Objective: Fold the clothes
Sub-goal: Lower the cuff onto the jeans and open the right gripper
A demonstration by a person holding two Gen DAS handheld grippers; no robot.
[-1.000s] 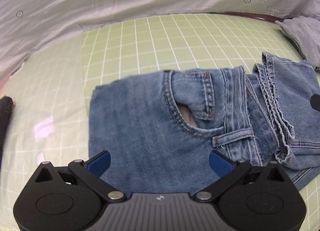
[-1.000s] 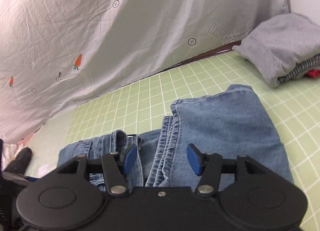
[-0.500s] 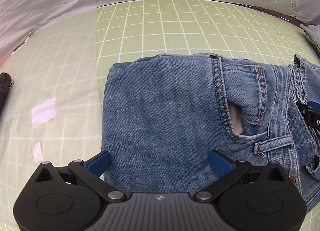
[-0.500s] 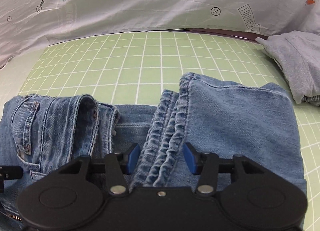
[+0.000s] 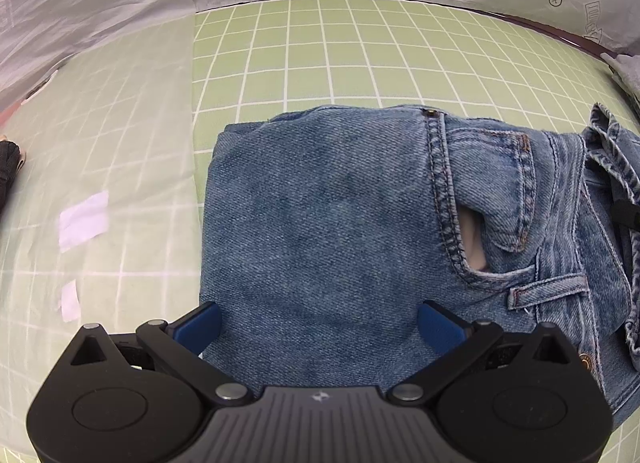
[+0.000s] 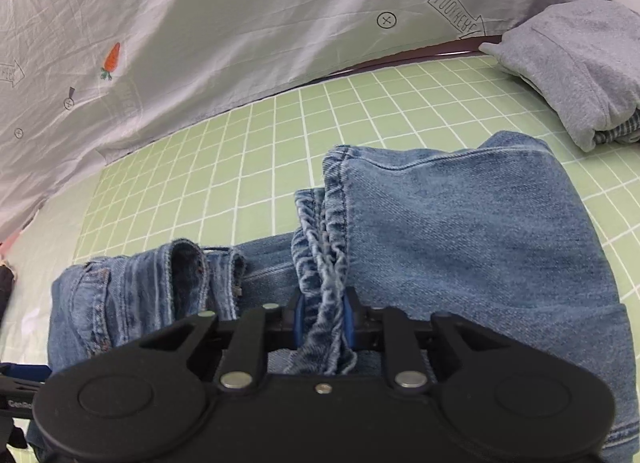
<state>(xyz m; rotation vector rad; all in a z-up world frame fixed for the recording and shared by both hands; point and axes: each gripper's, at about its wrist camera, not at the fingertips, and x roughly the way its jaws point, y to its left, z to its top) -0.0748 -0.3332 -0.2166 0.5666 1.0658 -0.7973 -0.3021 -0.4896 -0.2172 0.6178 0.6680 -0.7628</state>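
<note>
My right gripper has just been closing, and its blue pads now pinch the bunched hems of the jeans between them. The hem stack rises straight ahead of the pads, with a folded leg panel spreading to the right of the gripper and the waistband section lying to its left. The denim rests on the green grid mat, which extends ahead of the gripper to a grey printed sheet. Ahead and to the right, well apart from the jeans, sits a folded grey garment with a striped item beneath it.

My left gripper stands wide, its two blue pads spread over the jeans with flat denim between them; neither pad presses on the cloth. The left pad sits at the left edge of the folded denim; the right pad sits over the cloth below the front pocket. The pocket opening and a belt loop lie ahead and to the right of this gripper. The mat shows ahead of the denim. To the left of the gripper lies a paler covered surface bearing two white patches.
</note>
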